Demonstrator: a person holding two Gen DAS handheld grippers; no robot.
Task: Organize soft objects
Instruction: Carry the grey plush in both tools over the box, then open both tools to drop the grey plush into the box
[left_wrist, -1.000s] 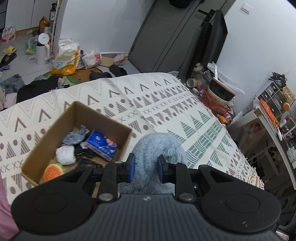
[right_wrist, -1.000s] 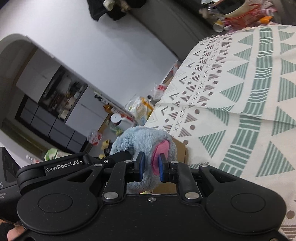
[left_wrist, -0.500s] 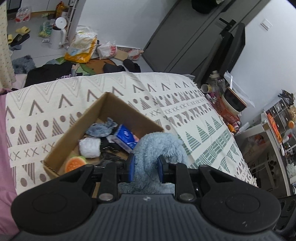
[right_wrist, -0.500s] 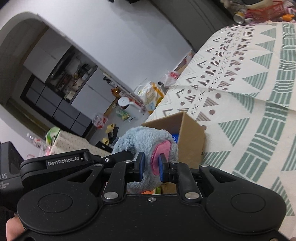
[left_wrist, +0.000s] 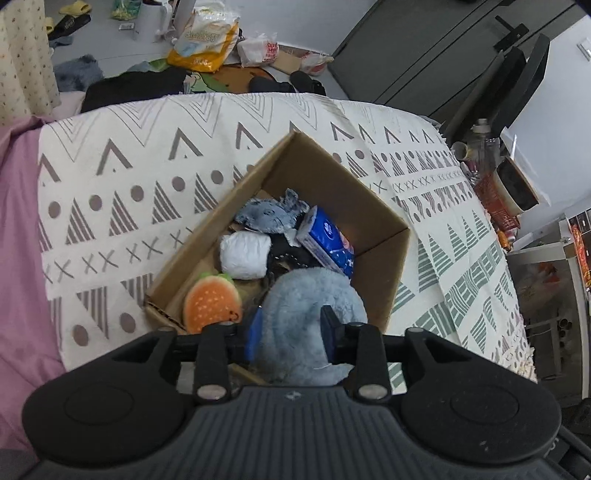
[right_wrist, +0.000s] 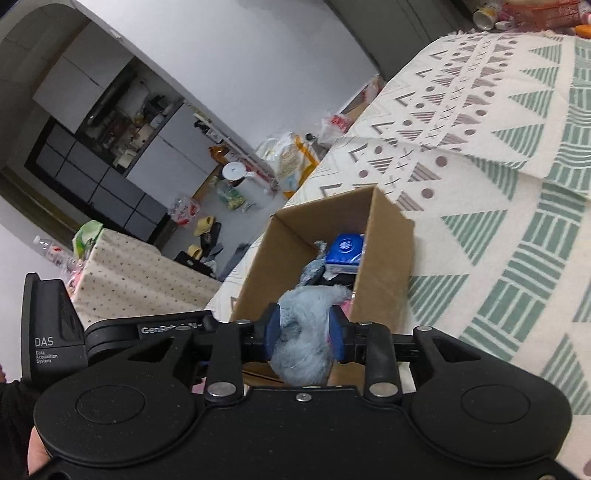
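Observation:
A fluffy light-blue plush toy (left_wrist: 306, 295) with a pink patch hangs over the near end of an open cardboard box (left_wrist: 332, 184) on the patterned bedspread (left_wrist: 147, 184). My left gripper (left_wrist: 291, 328) is shut on it, and the fur fills the gap between the blue pads. In the right wrist view the plush toy (right_wrist: 303, 306) is blurred and sits low between the widened fingers of my right gripper (right_wrist: 304, 328), just above the box (right_wrist: 384, 258). In the box lie a blue tissue pack (left_wrist: 325, 243), a white roll (left_wrist: 243, 254), an orange burger toy (left_wrist: 210, 306) and a grey cloth (left_wrist: 269, 216).
A pink sheet (left_wrist: 18, 221) borders the bedspread on the left. Beyond the bed's far edge the floor holds bags (left_wrist: 203, 37), dark clothes (left_wrist: 133, 88) and slippers. A cluttered shelf and a red basket (left_wrist: 495, 199) stand to the right of the bed.
Both grippers moved with the plush toy from beside the box to above its near end. The right jaws widened clearly and the toy slid lower between them; the left jaws widened slightly.

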